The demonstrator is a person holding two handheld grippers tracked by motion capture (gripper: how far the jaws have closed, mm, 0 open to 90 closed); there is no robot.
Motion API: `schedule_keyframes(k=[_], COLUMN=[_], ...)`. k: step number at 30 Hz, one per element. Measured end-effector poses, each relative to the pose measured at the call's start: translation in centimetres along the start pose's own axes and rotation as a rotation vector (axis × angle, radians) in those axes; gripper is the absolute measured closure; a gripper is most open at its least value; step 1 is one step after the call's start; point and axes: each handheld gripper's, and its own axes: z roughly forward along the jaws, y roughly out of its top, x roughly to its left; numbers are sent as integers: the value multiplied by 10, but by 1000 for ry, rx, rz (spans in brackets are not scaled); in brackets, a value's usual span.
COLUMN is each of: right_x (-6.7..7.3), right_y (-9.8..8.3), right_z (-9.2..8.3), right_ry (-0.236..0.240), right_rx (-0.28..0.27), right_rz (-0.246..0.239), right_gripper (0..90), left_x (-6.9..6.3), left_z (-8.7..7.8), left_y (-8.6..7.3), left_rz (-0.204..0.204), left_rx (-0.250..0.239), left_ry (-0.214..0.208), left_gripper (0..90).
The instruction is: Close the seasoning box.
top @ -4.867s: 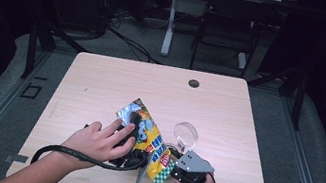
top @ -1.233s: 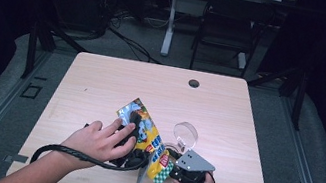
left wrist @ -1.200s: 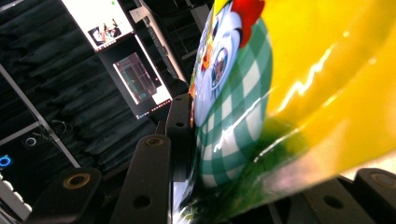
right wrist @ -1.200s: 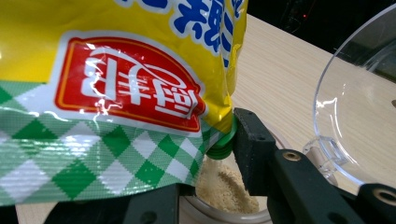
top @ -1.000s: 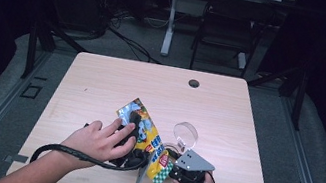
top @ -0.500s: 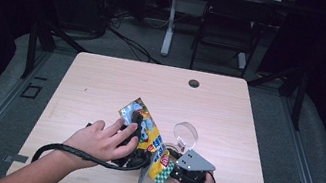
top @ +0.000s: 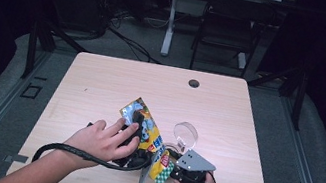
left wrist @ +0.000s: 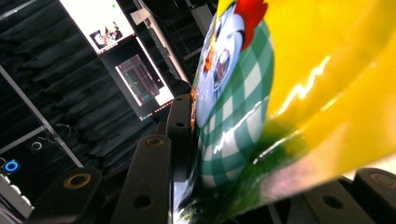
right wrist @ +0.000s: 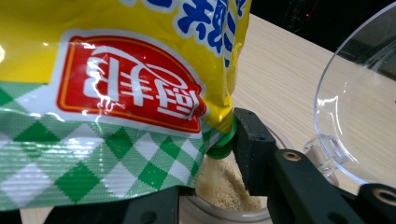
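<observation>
A yellow snack-style bag [top: 145, 128] with a green checked end and a red label lies tilted across the near middle of the table. My left gripper [top: 134, 143], under the person's left hand, is shut on the bag [left wrist: 299, 93], with the jaws pressing on either side of it. In the right gripper view the bag's green spout [right wrist: 223, 145] hangs over a clear jar [right wrist: 233, 212] of pale powder. My right gripper [right wrist: 210, 186] is shut on that jar, one jaw on each side. The jar's clear lid [right wrist: 355, 102] stands open at the right and also shows from above, lid [top: 186, 132].
The light wooden table [top: 229, 108] has a dark cable hole [top: 194, 83] near its far edge. Black cables trail from both grippers along the near edge. A chair and desk legs stand on the dark floor beyond the table.
</observation>
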Motion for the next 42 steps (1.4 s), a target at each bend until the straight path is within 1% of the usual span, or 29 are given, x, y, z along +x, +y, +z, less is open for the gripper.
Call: schedule_keyframes(k=[1,7,9,14,18,19,20,21,23,24,26,31,32,33,34,37,38,42], right_x=[0,0,0,-1,0,0,0,0,0,0,0,0,1,1,1,0,0,-1], right_y=[0,0,0,0,0,0,0,0,1,1,1,1,1,1,1,1,0,0], right_z=[0,0,0,-1,0,0,1,1,1,1,2,2,2,2,2,1,1,0], right_ry=[-5,-3,-4,-1,2,3,3,2,0,1,4,2,1,2,2,-1,0,-2], right_rx=[5,5,6,9,2,2,1,2,0,4,0,5,5,3,3,2,1,1], right_rz=[-4,-3,-4,-2,1,0,2,0,-1,-4,2,-1,0,1,-1,-1,1,0], right_gripper=[710,710,711,710,710,710,710,710,711,711,710,711,710,710,710,711,711,710], left_x=[0,1,0,0,1,1,1,1,1,1,0,0,1,1,1,2,1,2], left_z=[0,0,0,0,-1,-1,-2,-2,-2,-2,-1,-1,-2,-2,-2,-2,-1,-2], left_y=[0,0,0,1,0,0,0,0,0,-1,-1,-1,-1,0,0,0,0,2], left_rz=[0,4,-2,-1,11,11,20,15,18,14,14,15,16,26,18,22,11,14], left_rx=[-1,0,-6,-6,3,2,2,-1,0,0,0,-1,-3,-2,-2,-1,0,-1], left_ry=[1,-3,2,1,2,5,11,11,19,11,10,11,16,22,11,9,-1,3], left_gripper=[709,711,712,712,713,713,713,713,713,713,714,715,715,715,715,716,717,720])
